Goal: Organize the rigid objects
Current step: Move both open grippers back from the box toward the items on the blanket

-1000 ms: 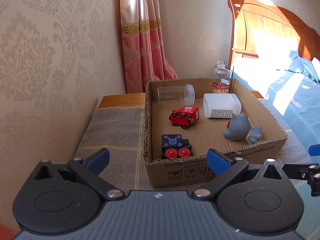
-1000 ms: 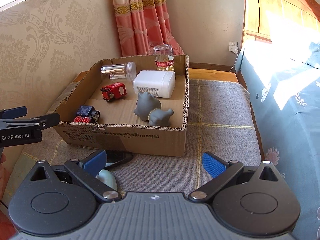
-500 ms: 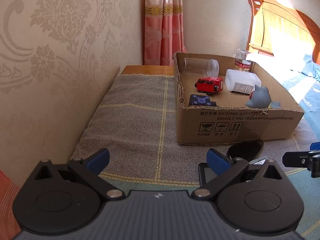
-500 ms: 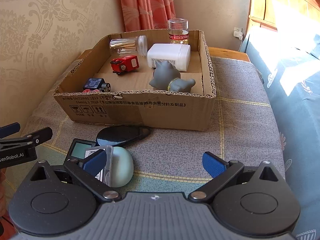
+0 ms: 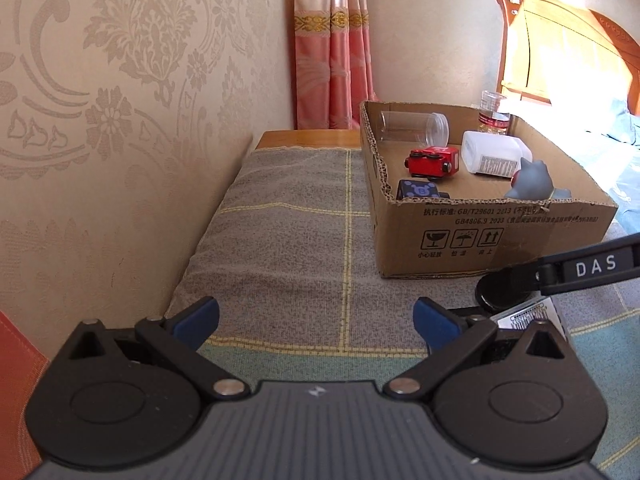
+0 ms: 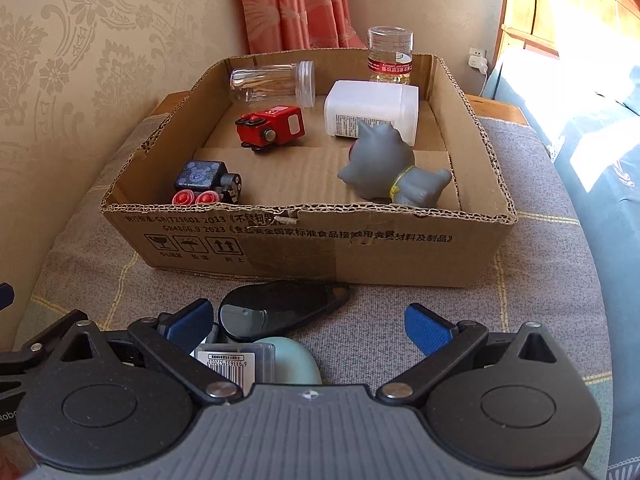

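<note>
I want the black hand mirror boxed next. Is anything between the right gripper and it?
Nothing visible blocks it. The right gripper is open, and the black hand mirror lies on the cloth just ahead, before the cardboard box.

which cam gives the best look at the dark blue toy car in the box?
Right wrist. It looks down into the cardboard box, so the dark blue toy car shows whole, red wheels included, in the near left corner. In the left wrist view the box's front wall hides most of the car; only its printed top shows.
</note>
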Demonstrator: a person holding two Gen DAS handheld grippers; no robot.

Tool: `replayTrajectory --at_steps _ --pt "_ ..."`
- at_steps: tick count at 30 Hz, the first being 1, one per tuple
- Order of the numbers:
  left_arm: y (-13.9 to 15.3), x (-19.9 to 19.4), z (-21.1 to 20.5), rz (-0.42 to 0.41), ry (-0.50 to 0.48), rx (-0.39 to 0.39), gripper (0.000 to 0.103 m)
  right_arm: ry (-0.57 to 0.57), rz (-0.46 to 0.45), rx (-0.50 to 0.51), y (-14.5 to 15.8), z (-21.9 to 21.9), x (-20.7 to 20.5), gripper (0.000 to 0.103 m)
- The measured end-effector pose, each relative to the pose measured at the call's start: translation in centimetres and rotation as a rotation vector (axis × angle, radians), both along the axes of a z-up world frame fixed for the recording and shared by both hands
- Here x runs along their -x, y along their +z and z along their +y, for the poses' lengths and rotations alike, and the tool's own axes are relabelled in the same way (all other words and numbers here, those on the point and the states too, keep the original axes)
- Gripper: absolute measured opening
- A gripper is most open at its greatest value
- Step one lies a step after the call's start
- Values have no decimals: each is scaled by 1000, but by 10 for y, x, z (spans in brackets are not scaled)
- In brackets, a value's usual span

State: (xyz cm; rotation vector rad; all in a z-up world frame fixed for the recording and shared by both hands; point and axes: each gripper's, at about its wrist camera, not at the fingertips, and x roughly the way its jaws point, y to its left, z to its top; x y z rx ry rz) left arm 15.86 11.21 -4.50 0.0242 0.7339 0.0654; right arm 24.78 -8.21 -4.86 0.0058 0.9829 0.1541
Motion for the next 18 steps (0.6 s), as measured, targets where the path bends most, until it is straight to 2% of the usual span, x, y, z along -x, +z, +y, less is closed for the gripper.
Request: replayTrajectory --at_steps 9,18 --pt "0 4 5 3 -8 10 102 -2 37 48 -8 2 0 103" --pt "2 9 8 -3 -6 24 102 33 58 95 -9 2 17 103"
